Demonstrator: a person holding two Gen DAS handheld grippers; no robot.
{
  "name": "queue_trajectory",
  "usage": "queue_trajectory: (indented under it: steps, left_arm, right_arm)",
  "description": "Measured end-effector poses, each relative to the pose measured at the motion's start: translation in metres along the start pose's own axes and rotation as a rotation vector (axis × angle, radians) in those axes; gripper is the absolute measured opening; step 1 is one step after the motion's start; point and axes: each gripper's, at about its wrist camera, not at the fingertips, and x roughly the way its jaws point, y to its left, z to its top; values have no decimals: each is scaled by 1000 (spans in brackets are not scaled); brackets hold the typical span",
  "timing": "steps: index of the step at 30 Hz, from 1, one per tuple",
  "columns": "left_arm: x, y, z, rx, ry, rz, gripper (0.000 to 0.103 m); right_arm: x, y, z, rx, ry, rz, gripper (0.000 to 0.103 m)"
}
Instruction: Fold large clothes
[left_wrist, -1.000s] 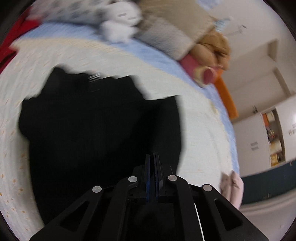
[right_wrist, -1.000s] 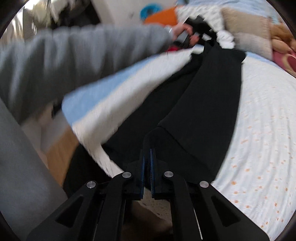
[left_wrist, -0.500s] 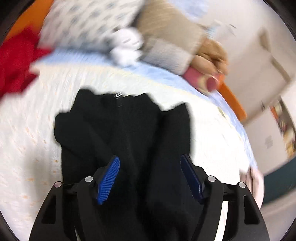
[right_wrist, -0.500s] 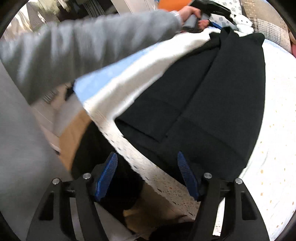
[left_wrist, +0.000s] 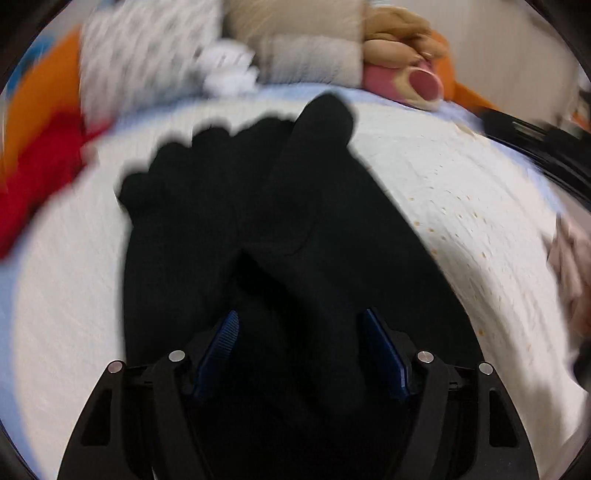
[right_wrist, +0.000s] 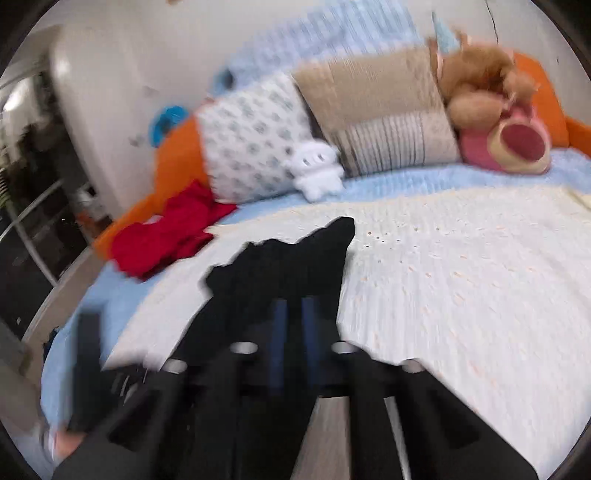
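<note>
A black garment (left_wrist: 258, 221) lies lengthwise on the white bedcover (left_wrist: 461, 221), folded into a narrow strip with its far end bunched. My left gripper (left_wrist: 301, 350) hangs just above its near part, open, with black cloth under the gap and neither pad pressing on it. In the right wrist view the same garment (right_wrist: 295, 258) stretches away from my right gripper (right_wrist: 294, 332). Its jaws are closing, the blue pads nearly together. Blur hides whether any cloth sits between them.
A red garment (right_wrist: 170, 236) lies at the bed's left edge. Patterned and beige pillows (right_wrist: 255, 147), a white plush (right_wrist: 317, 170) and a brown and pink plush (right_wrist: 495, 122) line the headboard. Pale pink cloth (left_wrist: 569, 269) lies at the right. White bedcover (right_wrist: 461, 288) spreads to the right.
Both grippers opened and let go of the black garment, which now lies on the bed. The right gripper swung to face the headboard, its pads back together. The left drew back along the garment.
</note>
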Motion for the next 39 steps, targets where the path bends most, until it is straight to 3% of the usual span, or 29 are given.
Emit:
queue_trajectory:
  steps: [3, 7, 8, 12, 15, 17, 18, 19, 20, 23, 25, 28, 30, 33, 36, 39]
  left_arm:
    - [2, 0, -6, 35, -40, -19, 80]
    - [6, 2, -20, 66, -111, -36, 86]
    - [5, 6, -20, 53, -113, -55, 88]
    - [4, 14, -23, 20, -122, -148, 95]
    - [0, 11, -22, 57, -113, -156, 99]
    - [-12, 9, -22, 76, -64, -105, 99]
    - [-27, 11, -25, 50, -37, -80, 99]
    - [-44, 14, -29, 17, -33, -91, 99]
    - [-62, 19, -37, -20, -32, -110, 99]
    - [-125, 29, -81, -102, -41, -129, 100]
    - [-158, 32, -129, -142, -34, -117, 100]
    - [-180, 35, -196, -196, -15, -125, 100]
    - [-184, 35, -242, -235, 23, -117, 100]
    - [-168, 40, -288, -324, 110, -214, 99]
    - [-157, 43, -317, -409, 128, -271, 99]
    - [-158, 41, -326, -420, 105, -277, 99]
  right_arm:
    - [81, -10, 13, 19, 88, -51, 8]
    - [172, -14, 27, -51, 204, -219, 5]
    - [187, -20, 26, -56, 245, -249, 5]
    - [194, 0, 20, -197, 229, -342, 6]
    - [155, 17, 25, -227, 180, -299, 10]
    - [104, 30, 26, -221, 149, -246, 35]
    - [65, 41, 22, -233, 129, -199, 57]
    - [32, 53, 17, -260, 101, -182, 66]
    - [11, 63, 13, -278, 88, -168, 66]
    - [-84, 94, -31, -276, 82, -42, 74]
    - [-148, 107, -81, -214, 77, 57, 89]
    - [-212, 123, -166, -160, 102, 135, 91]
    - [-231, 130, -208, -143, 147, 123, 90]
    - [-225, 132, -278, -58, 307, 127, 75]
    - [-212, 126, -316, 64, 400, 153, 67]
    - [-210, 125, -327, 89, 407, 135, 66]
